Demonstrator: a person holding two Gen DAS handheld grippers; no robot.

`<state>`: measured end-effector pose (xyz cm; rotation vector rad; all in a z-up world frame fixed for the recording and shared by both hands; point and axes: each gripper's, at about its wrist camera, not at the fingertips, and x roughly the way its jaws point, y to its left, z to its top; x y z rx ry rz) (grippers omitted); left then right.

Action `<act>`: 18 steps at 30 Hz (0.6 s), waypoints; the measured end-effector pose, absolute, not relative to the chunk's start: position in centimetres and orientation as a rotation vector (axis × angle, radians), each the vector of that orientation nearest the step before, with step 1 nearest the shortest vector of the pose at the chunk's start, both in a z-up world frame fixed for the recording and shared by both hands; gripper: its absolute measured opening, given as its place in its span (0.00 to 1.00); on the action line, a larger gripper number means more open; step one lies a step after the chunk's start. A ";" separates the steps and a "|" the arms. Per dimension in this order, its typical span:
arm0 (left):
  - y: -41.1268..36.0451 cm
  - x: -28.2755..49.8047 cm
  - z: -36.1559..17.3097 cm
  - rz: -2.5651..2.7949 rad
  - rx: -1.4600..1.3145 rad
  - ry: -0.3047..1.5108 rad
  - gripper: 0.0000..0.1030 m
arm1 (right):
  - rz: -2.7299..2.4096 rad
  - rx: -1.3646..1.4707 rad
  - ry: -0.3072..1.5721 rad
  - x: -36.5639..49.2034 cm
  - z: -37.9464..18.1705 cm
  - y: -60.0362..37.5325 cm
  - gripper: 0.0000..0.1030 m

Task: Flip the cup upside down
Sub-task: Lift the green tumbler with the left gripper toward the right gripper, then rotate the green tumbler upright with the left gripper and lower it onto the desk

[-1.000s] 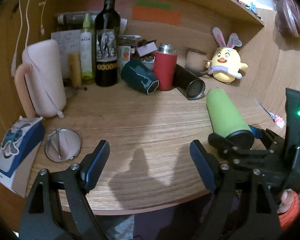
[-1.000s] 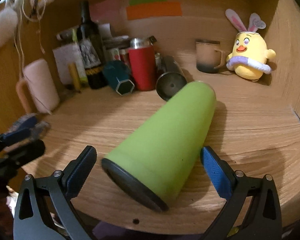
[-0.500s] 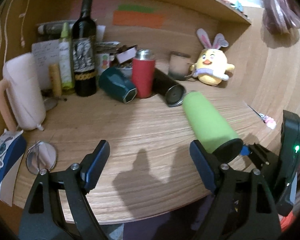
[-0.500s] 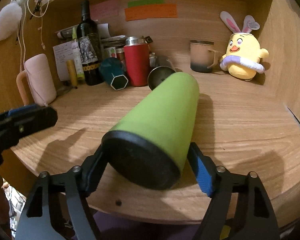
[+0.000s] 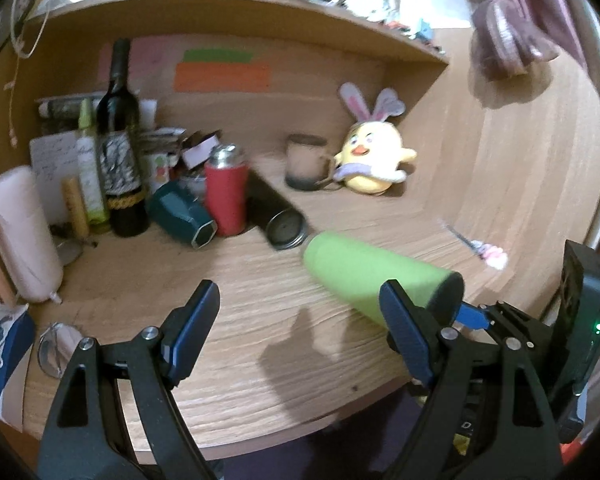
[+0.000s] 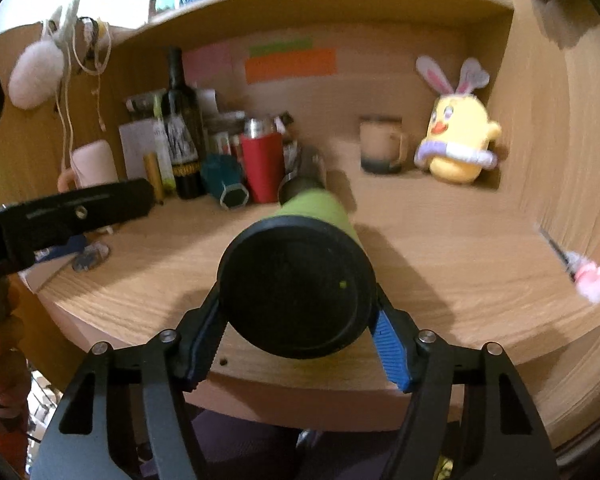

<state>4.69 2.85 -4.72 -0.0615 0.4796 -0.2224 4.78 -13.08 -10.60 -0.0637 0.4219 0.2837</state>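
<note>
Right gripper (image 6: 296,340): 2 blue-padded fingers clamped on the black-capped end of the green cup (image 6: 300,288), 1 pad each side of the cap. Cup lies roughly horizontal, long axis pointing away toward the back of the wooden desk (image 6: 460,272); from the left wrist view the cup (image 5: 364,276) appears lifted, or at least tipped, with its far end over the desk. Cannot tell whether that end touches the wood.

Left gripper (image 5: 300,336): jaws spread wide, holding nothing, hovering over the front edge of the desk (image 5: 220,280), just beside the cup.

Risks, as judged:
- Grip sits at the extreme end of a long body. Leverage could twist the cup out of the pads during rotation.
- Far end sits near the dark tumbler (image 5: 278,220) lying on its side, with the red flask (image 5: 226,196) and teal cup (image 5: 182,216) behind; a wide swing could knock them.
- Cup is close to the desk's front edge, so a slip may drop it to the floor.

Hard to make out:
- Both views motion-blurred.
- Which end is the cup's mouth is unclear; the dark disc may be a lid or base.
- Contact area of the pads is hidden behind the cap rim.
</note>
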 end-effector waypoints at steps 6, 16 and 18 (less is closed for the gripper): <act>1.4 4.8 -2.4 -0.327 -0.058 0.433 0.80 | 0.302 -0.055 0.345 4.3 -7.8 -13.3 0.61; 0.7 9.2 0.1 -0.432 -0.055 0.459 0.79 | 0.341 -0.079 0.289 6.2 -5.0 -11.8 0.61; 1.2 10.5 0.3 -0.451 -0.072 0.475 0.78 | 0.349 -0.082 0.284 6.9 -4.6 -11.4 0.61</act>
